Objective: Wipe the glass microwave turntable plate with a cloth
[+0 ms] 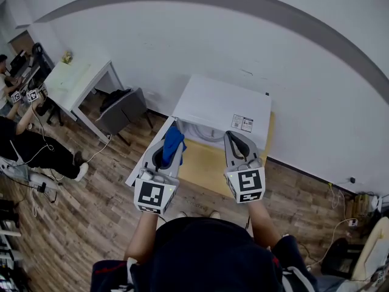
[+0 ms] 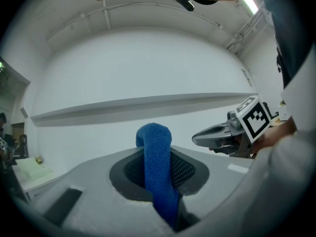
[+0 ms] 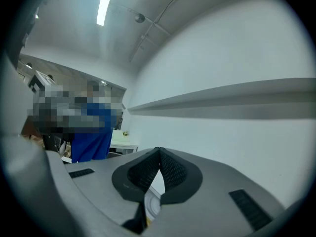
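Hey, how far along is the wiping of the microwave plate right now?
Done: the left gripper is shut on the blue cloth. In hand: both grippers are held level in front of the microwave, the right gripper shut and empty. Left: the cloth is clear of what looks like the glass plate, so the wiping seems not yet started.

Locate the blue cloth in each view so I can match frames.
Head view: blue cloth sits left of centre, above the left marker cube.
Left gripper view: bottom centre, pinched between the jaws and sticking up.
Right gripper view: not in it; the blue at left is a person's clothing.
Shared landmark: grey wall band.
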